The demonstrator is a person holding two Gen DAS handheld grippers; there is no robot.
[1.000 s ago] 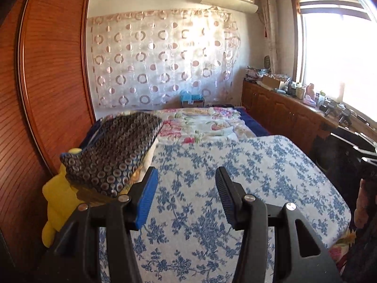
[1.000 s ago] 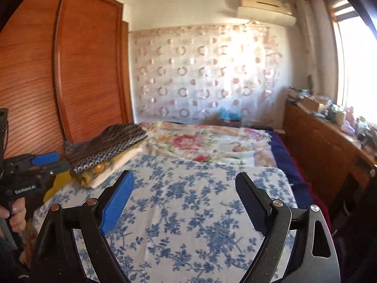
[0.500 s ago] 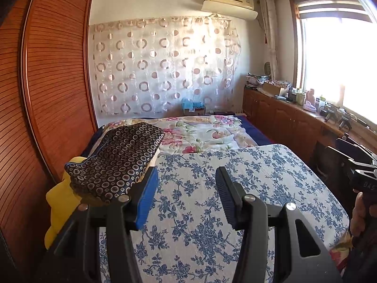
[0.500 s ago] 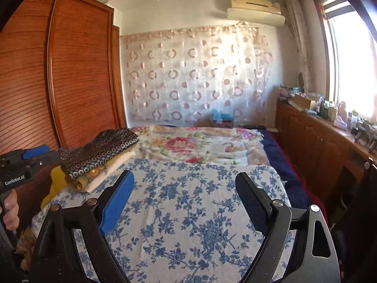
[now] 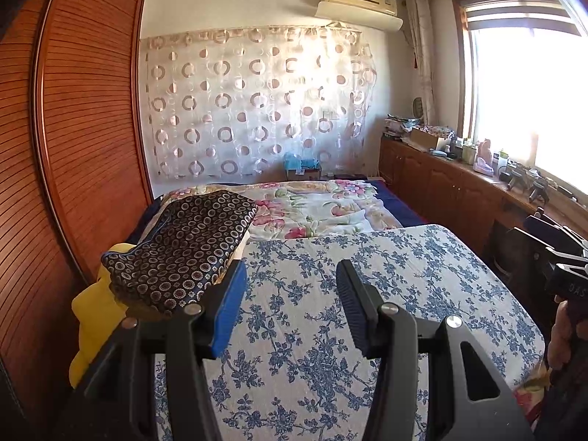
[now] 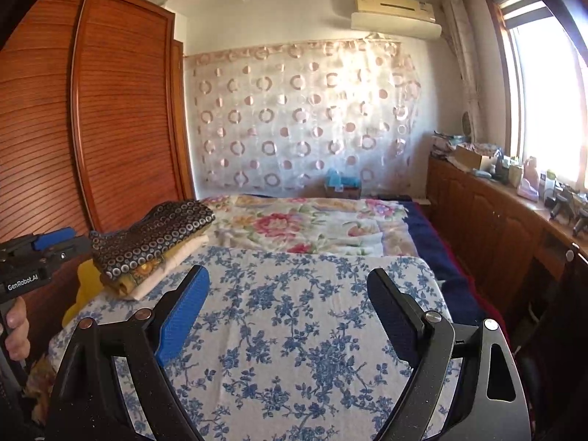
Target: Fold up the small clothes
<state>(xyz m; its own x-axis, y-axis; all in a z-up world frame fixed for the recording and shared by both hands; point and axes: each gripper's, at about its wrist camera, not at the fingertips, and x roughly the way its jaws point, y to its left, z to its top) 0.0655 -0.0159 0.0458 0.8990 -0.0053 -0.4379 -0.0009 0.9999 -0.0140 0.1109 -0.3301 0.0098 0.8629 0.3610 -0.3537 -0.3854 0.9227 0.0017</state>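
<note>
A folded dark garment with a ring pattern [image 5: 183,250] tops a stack of folded clothes at the left edge of the blue-flowered cloth [image 5: 367,312]; it also shows in the right wrist view [image 6: 150,239] above cream and yellow folded pieces [image 6: 161,275]. My left gripper [image 5: 290,294] is open and empty, held above the cloth just right of the stack. My right gripper [image 6: 288,301] is open wide and empty above the flowered cloth [image 6: 294,330]. The left gripper shows at the left edge of the right wrist view [image 6: 36,253].
A yellow item [image 5: 92,316] hangs beside the stack. A wooden wardrobe [image 5: 73,147] stands on the left. A pink-flowered quilt [image 5: 316,209] lies behind. A low wooden cabinet [image 5: 441,183] with clutter runs under the window on the right.
Both grippers have tilted up and pulled back slightly, so the room sits lower in view. Both stay open and empty. The stack has not moved.
</note>
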